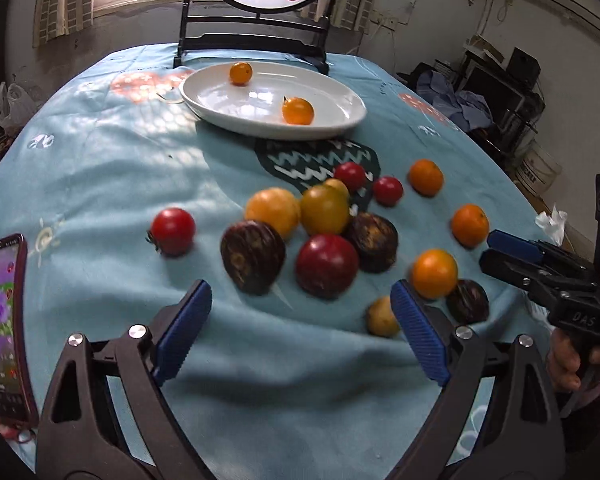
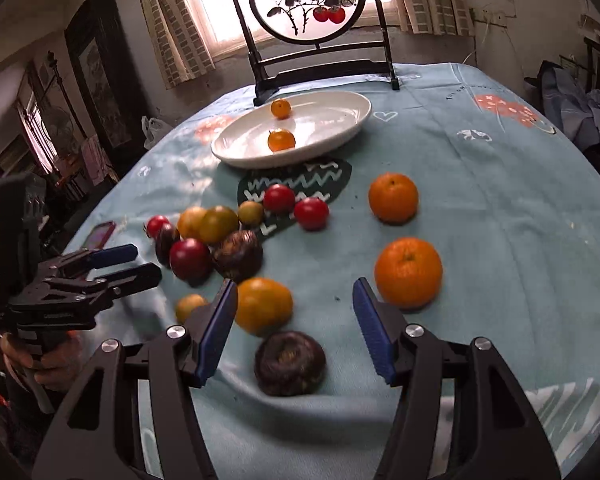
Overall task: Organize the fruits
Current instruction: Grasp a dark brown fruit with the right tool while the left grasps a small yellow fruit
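Observation:
A white oval plate (image 1: 332, 92) (image 2: 340, 108) at the far side holds two small orange tomatoes (image 1: 298, 111) (image 2: 281, 140). Several loose fruits lie on the blue cloth: red tomatoes (image 1: 173, 231), yellow tomatoes (image 1: 274, 210), dark purple fruits (image 1: 253, 262) (image 2: 290, 362), oranges (image 2: 408, 272). My left gripper (image 1: 300, 328) is open and empty, just short of a dark purple fruit and a large red tomato (image 1: 326, 266). My right gripper (image 2: 294, 324) is open and empty, with a dark purple fruit and an orange-yellow tomato (image 2: 263, 306) between its fingers' lines.
A phone (image 1: 2, 328) with a lit screen lies at the left table edge. A framed round screen with painted fruit (image 2: 306, 0) stands behind the plate. Each gripper shows in the other's view: the right (image 1: 540, 268), the left (image 2: 80, 276). Cluttered shelves stand right.

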Available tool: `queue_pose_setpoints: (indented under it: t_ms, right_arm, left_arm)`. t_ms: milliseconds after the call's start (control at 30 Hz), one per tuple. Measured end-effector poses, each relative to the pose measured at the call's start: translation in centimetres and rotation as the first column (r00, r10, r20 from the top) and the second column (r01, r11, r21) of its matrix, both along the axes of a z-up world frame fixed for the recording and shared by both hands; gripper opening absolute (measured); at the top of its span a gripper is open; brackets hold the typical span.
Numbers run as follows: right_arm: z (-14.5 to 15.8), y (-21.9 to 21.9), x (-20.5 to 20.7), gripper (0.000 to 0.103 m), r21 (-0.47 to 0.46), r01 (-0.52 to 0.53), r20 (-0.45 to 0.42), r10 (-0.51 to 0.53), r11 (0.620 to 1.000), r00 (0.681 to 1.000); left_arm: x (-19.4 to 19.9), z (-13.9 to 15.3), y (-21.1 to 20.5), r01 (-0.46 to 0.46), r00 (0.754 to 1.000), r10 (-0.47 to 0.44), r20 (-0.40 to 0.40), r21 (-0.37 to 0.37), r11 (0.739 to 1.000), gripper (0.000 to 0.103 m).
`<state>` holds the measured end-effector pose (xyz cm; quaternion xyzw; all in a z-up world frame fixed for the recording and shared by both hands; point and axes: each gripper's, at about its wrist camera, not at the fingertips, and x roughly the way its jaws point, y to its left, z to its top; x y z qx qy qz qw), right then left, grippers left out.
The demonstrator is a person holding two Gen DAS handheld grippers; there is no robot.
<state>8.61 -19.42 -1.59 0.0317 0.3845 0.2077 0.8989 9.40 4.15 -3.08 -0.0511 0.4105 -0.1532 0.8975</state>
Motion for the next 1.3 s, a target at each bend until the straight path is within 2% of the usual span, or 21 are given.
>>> queue_pose_setpoints:
  t_ms: [67,133,400,600,833,933,1033,1100,1167,1300]
  right_arm:
    - [-0.8,0.4,-1.0,0.06,-0.036,-0.002,0.027,0.003,0.999,1.0]
    - [-1.3,0.6,-1.7,0.06,-0.033,-0.012,0.037,0.013,0.999,0.999]
    - [-2.6,0.5,-2.0,0.059,-0.046,-0.014,0.019,0.014,0.999,1.0]
    - [-3.0,0.8,-1.8,0.046,-0.064,-0.019,-0.004,0.019,0.998,1.0]
    - [-3.3,1.1,-1.9,0.044,-0.077,-0.031,-0.017,0.03,0.997,0.999]
    - [-3.4,0.9,-1.9,0.043,-0.064,-0.028,-0.018,0.027,0.998,0.999]
    - [-3.5,0.4,-1.7,0.044,-0.023,-0.026,-0.037,0.026,0.999,0.999]
    - [-3.5,0.3,-1.7,0.044,-0.017,-0.028,-0.04,0.027,0.999,0.999]
    - [-3.5,0.4,-1.7,0.044,-0.023,-0.029,-0.037,0.028,0.999,0.999]
    - [-3.5,0.3,-1.7,0.044,-0.012,-0.032,-0.04,0.031,0.999,0.999]
  left_arm:
    - [-0.9,-0.1,-0.2,0.004,1.0,-0.004,0.011,0.011,1.0,0.093]
    - [-1.7,0.1,-0.2,0.031,0.999,-0.031,0.043,-0.009,0.999,0.094]
    - [-2.0,-0.2,-0.9,0.042,0.998,-0.044,0.05,0.045,0.998,0.095]
    - [-2.0,-0.3,-1.1,0.051,0.997,-0.053,0.05,0.054,0.997,0.095]
    - [-2.1,-0.3,-1.2,0.065,0.996,-0.068,0.058,0.054,0.996,0.095]
    - [-2.5,-0.1,-1.7,0.092,0.991,-0.097,0.093,0.063,0.994,0.089]
    - [-2.6,-0.1,-2.9,0.131,0.986,-0.139,0.088,0.091,0.987,0.075]
    - [-2.4,-0.1,-3.5,0.155,0.984,-0.161,0.078,0.081,0.985,0.065]
    - [-2.1,-0.2,-4.1,0.181,0.981,-0.185,0.065,0.062,0.982,0.061]
    - [-1.6,-0.5,-5.5,0.201,0.978,-0.205,0.04,0.087,0.976,0.055]
